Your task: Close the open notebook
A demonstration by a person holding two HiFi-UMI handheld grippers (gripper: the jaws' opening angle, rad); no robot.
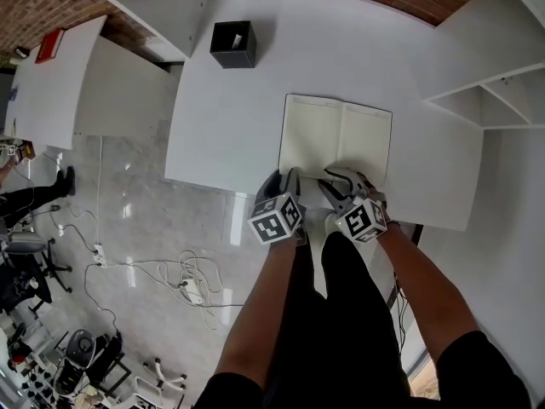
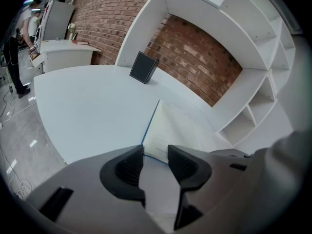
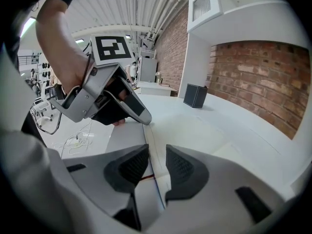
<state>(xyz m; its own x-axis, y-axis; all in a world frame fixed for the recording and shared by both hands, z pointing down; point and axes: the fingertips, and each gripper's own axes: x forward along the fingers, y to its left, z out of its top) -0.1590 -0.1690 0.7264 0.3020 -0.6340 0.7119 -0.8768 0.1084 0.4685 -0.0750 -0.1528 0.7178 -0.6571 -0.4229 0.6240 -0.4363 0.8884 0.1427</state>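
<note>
Not closed yet: notebook (image 1: 336,139) open flat near the front edge of the counter (image 1: 230,100). Left tongs (image 2: 156,152) a little spread at its near left corner, pinching nothing. Right tongs (image 3: 157,152) slightly apart around the near page edge, not pressing. Remaining: folding one half over.

Grey left gripper (image 1: 292,175) and right gripper (image 1: 338,177), black ribbed fingers (image 2: 129,166), black-and-white marker cubes (image 1: 277,218); black short sleeves (image 1: 479,358), perhaps dark trousers (image 1: 341,313).

Head camera steeply down over the notebook (image 1: 335,139); hand-held cameras low, close at its near edge
</note>
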